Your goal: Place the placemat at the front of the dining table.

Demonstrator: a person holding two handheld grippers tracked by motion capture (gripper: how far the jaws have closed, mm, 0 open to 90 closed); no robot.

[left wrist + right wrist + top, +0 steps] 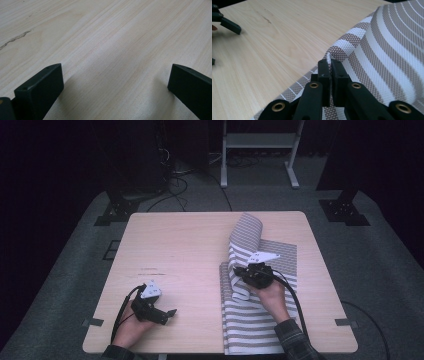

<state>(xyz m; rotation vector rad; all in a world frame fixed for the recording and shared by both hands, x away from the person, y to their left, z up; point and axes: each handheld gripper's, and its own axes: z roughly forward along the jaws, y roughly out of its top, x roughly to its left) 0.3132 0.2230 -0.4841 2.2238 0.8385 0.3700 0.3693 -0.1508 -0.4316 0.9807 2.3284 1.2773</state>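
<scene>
High view: pale wooden table [180, 250] on grey carpet [70, 270], right gripper [246, 271] clamping the striped cloth [255, 320], left gripper [167, 315] wide.

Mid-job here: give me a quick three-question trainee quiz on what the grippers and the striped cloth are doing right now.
1. True or false: the left gripper grips the brown-and-white striped woven cloth.
2. What is the right gripper pinching: A the cloth's edge, B a cable, C nothing?
3. On what does the cloth lie?

Key:
1. False. Its jaws stand open over the bare light wooden table.
2. A. The jaws are shut on a lifted fold of the edge.
3. The table's right side, partly folded over itself.
</scene>
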